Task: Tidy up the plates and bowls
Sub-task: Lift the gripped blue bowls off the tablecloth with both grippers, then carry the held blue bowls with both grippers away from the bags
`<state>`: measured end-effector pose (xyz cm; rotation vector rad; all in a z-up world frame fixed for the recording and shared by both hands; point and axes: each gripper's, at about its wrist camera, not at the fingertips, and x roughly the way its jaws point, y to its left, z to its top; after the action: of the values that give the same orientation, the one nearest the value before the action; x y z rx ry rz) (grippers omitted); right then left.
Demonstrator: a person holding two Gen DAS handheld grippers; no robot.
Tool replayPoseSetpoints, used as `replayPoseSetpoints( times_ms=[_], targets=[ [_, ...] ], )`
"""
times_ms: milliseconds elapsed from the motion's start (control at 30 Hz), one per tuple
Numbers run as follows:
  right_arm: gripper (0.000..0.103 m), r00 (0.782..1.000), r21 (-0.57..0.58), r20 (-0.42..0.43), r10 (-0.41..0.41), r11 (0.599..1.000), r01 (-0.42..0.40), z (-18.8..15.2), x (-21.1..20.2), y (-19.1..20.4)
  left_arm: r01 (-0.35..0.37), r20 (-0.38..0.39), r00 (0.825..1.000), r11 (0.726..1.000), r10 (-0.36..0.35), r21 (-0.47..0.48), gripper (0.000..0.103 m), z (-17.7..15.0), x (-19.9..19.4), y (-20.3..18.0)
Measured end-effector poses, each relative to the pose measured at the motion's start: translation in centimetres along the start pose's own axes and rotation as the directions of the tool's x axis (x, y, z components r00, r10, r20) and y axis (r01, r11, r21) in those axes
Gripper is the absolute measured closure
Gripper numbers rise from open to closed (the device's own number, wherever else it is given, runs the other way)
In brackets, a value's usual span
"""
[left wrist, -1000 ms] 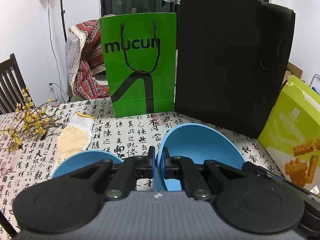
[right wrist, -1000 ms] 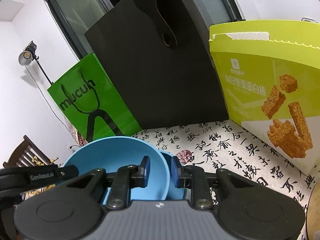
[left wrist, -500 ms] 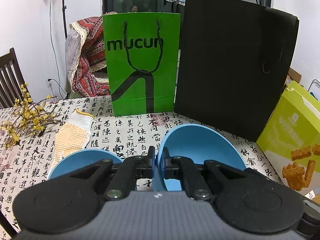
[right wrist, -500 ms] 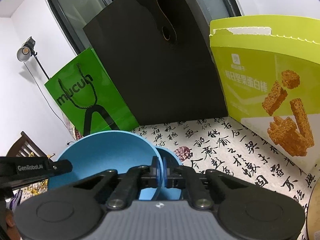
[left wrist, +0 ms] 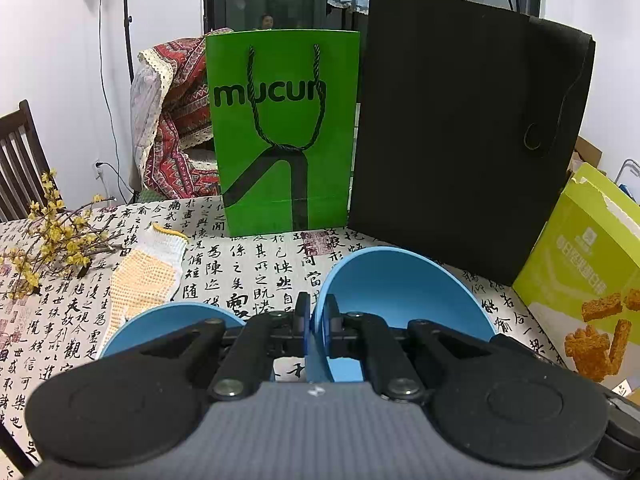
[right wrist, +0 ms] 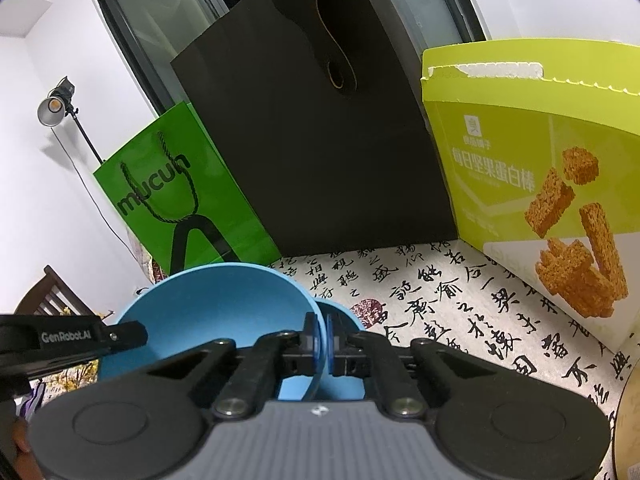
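A deep blue bowl (left wrist: 400,292) hangs tilted just above the calligraphy-print tablecloth (left wrist: 248,268). My left gripper (left wrist: 316,316) is shut on its near left rim. In the right wrist view the same bowl (right wrist: 216,308) opens to the left, and my right gripper (right wrist: 322,334) is shut on its right rim. A finger of the left gripper (right wrist: 124,334) reaches the bowl's far left edge there. A second blue dish (left wrist: 168,322) lies low on the left, half hidden behind my fingers. Another blue rim (right wrist: 344,316) shows just right of the right gripper's pads.
A green paper bag (left wrist: 284,128) and a tall black bag (left wrist: 460,132) stand at the back of the table. A yellow-green snack box (left wrist: 580,272) stands on the right. A dotted work glove (left wrist: 144,276) and a yellow flower sprig (left wrist: 52,240) lie on the left, with a wooden chair (left wrist: 20,160) beyond.
My right gripper's jaws, apart around the bowl's rim a second ago, have closed on it. The left gripper's grip on the bowl is unchanged.
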<state>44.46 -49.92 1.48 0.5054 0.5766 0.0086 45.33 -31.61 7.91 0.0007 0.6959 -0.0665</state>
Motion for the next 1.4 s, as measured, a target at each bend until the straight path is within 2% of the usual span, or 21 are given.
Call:
replayPoseSetpoints(
  times_ms=[1400],
  targets=[
    [0.099,0.997,-0.029,0.082,0.002,1.000,0.001,0.2,-2.5,1.3,0.035,0.081,0.996,0.999,-0.036,0.021,0.096,-0.2,-2.2,1.0]
  ],
)
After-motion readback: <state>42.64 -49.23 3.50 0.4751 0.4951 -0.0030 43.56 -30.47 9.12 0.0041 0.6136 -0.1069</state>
